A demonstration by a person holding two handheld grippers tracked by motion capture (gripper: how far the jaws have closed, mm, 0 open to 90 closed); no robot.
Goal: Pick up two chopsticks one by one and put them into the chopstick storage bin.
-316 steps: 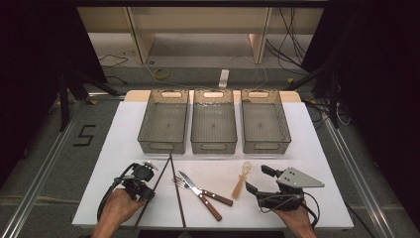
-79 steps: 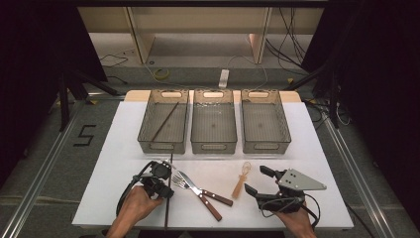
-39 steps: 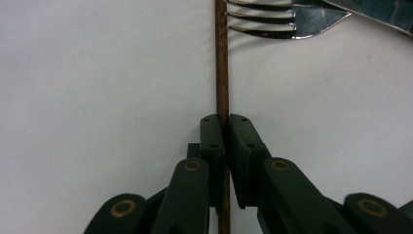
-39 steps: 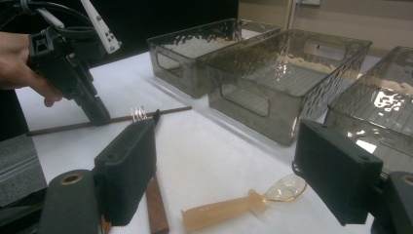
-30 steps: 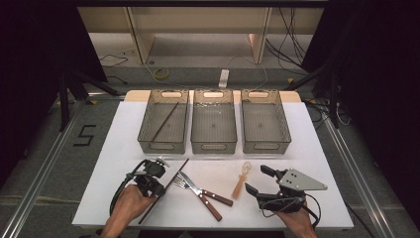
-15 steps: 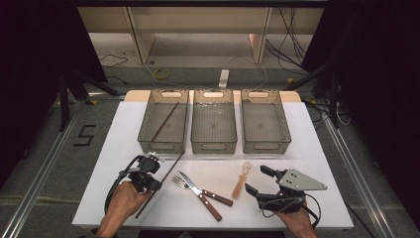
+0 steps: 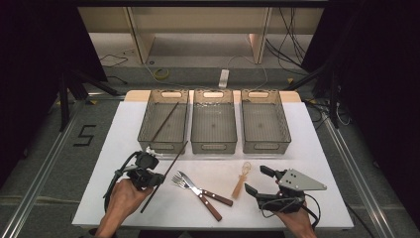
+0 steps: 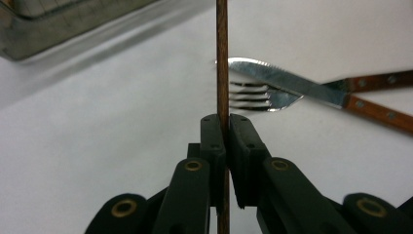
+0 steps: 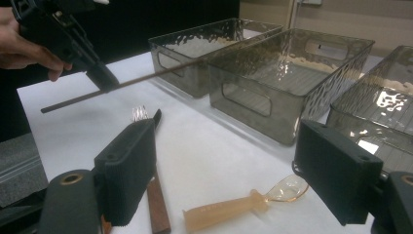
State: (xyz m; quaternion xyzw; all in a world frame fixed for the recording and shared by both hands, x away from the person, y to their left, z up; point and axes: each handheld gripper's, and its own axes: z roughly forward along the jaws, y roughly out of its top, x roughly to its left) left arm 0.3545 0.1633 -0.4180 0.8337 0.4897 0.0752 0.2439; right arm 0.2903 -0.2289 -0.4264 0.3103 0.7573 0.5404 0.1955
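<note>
— Well, the left claw [image 7: 157, 177] is pinching a brown chopstick [image 7: 164, 176] between its shut jaws, near the stick's middle, and holding it clear of the white table [image 7: 317, 148]. The stick is slanting toward one o'clock, its far tip nearing the left tray [image 7: 164, 121].

— Is that where it's heading, you think?

— I'd guess so. Another chopstick [image 7: 164, 120] is already lying in that tray, leaning against the twelve o'clock wall. To do it well, the hand should be keeping the tip above the near rim, turning the stick to run along the tray's length, and lowering it before letting go, so it isn't bouncing out.

— And the right claw [image 7: 258, 181]?

— It's resting at about five o'clock on the table, jaws standing wide, holding nothing. Just at nine o'clock from it a small amber spoon [image 7: 241, 179] is lying, and a fork [image 7: 196, 189] and knife [image 7: 204, 192] with wooden handles are crossing each other near the table's six o'clock edge.

— What about the room?

— The middle tray [image 7: 214, 121] and the right tray [image 7: 264, 121] are sitting bare beside the left one. Beyond the table, cables [image 7: 237, 64] are trailing over a grey floor [image 7: 49, 163].
</note>
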